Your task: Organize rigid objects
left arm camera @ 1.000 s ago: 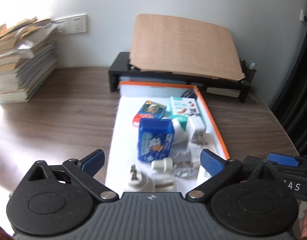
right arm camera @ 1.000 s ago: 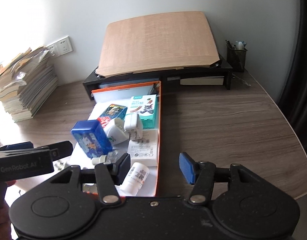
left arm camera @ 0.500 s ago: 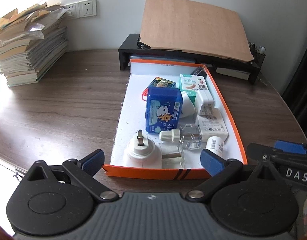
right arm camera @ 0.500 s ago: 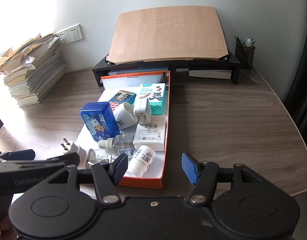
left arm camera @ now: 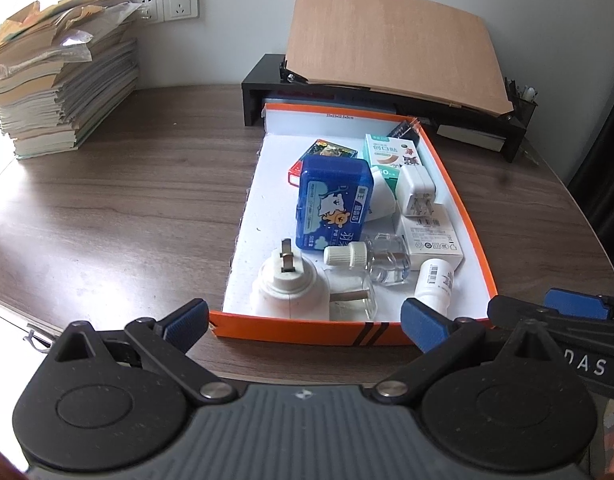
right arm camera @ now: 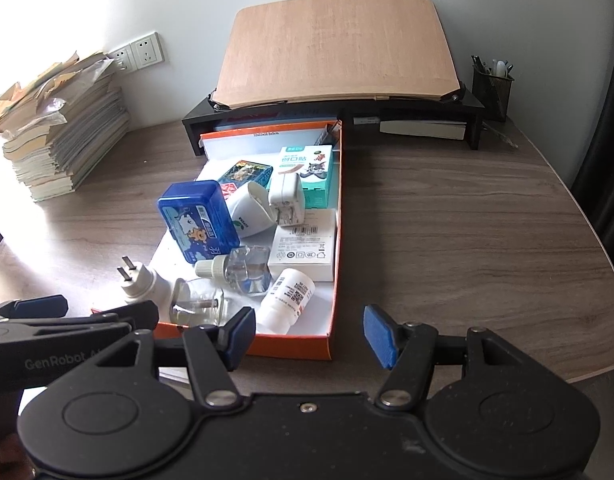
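Both claws stand released and empty. Left wrist view: the left gripper [left arm camera: 305, 320] gapes at the bottom of the frame, just short of the orange box [left arm camera: 473, 236] at centre — inside lie a blue case [left arm camera: 333, 204], a white plug [left arm camera: 291, 286] and a clear bottle [left arm camera: 373, 262].

Right wrist view: the right gripper [right arm camera: 309, 334] hangs spread at lower centre — its left pad overlaps the box's near corner; a white pill bottle [right arm camera: 289, 300] lies just above.

Shallow orange-rimmed cardboard tray [left arm camera: 471, 216] on wooden desk [left arm camera: 127, 208]; inside: blue plastic case [left arm camera: 333, 204], white flat box [left arm camera: 431, 236] right of it.
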Demonstrator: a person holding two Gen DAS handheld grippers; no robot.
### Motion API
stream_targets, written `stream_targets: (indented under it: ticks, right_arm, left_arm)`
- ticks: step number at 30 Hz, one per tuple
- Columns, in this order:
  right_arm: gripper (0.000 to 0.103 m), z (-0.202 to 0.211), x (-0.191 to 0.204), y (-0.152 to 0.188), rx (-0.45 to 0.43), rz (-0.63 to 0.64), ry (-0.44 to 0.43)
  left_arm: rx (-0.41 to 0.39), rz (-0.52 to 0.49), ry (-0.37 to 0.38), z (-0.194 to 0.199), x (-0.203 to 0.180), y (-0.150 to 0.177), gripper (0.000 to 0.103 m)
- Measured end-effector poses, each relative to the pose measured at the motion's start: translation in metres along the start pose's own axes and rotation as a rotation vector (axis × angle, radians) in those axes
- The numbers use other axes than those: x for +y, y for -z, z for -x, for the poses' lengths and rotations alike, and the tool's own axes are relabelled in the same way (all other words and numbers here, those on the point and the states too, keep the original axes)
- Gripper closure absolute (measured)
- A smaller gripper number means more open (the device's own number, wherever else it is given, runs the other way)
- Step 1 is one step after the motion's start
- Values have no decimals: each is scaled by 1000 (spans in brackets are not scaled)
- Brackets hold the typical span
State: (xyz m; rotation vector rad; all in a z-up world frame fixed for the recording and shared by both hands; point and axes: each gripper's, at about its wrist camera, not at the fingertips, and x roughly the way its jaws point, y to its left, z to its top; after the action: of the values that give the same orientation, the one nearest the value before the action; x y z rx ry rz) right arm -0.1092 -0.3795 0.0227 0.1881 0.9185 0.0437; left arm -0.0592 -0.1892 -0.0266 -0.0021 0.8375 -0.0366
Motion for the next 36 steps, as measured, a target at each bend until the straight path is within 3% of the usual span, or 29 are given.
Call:
stream_targets:
  ticks: [36]
  right_arm:
    - [29,4,-5,3,5,-11,20]
  left_arm:
    - [21,-2,23,-5,-5,1,0]
